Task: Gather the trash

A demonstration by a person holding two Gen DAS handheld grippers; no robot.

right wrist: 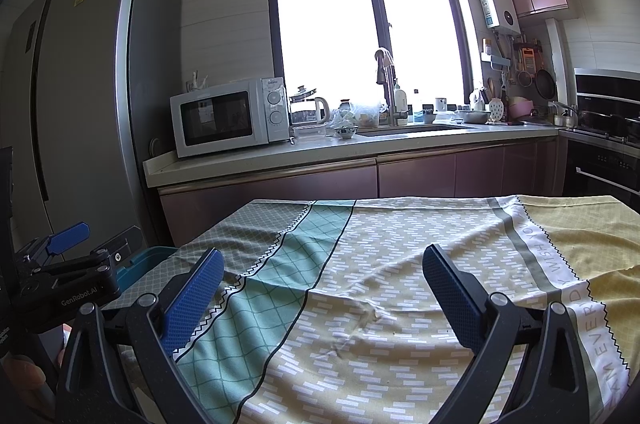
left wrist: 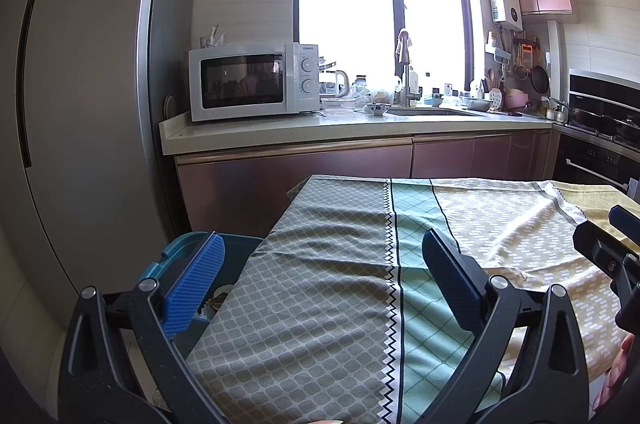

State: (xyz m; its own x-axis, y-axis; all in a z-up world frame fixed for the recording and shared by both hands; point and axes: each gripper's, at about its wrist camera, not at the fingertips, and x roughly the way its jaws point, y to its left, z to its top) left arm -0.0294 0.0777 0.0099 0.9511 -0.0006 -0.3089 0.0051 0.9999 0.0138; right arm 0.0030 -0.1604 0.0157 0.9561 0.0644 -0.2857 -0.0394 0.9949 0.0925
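My left gripper (left wrist: 322, 270) is open and empty above the left part of a table with a patterned cloth (left wrist: 340, 304). A teal bin (left wrist: 236, 256) stands at the table's left edge, below my left finger; some scraps (left wrist: 218, 298) show inside it. My right gripper (right wrist: 322, 288) is open and empty above the middle of the same cloth (right wrist: 380, 284). The left gripper's body (right wrist: 68, 272) shows at the left of the right wrist view, over the bin (right wrist: 144, 258). No loose trash shows on the cloth.
A tall grey fridge (left wrist: 80, 104) stands at the left. Behind the table runs a counter (left wrist: 280, 132) with a white microwave (left wrist: 252, 80), kettle, bowls and a sink (left wrist: 424, 111). An oven and stove (left wrist: 600, 128) are at the right.
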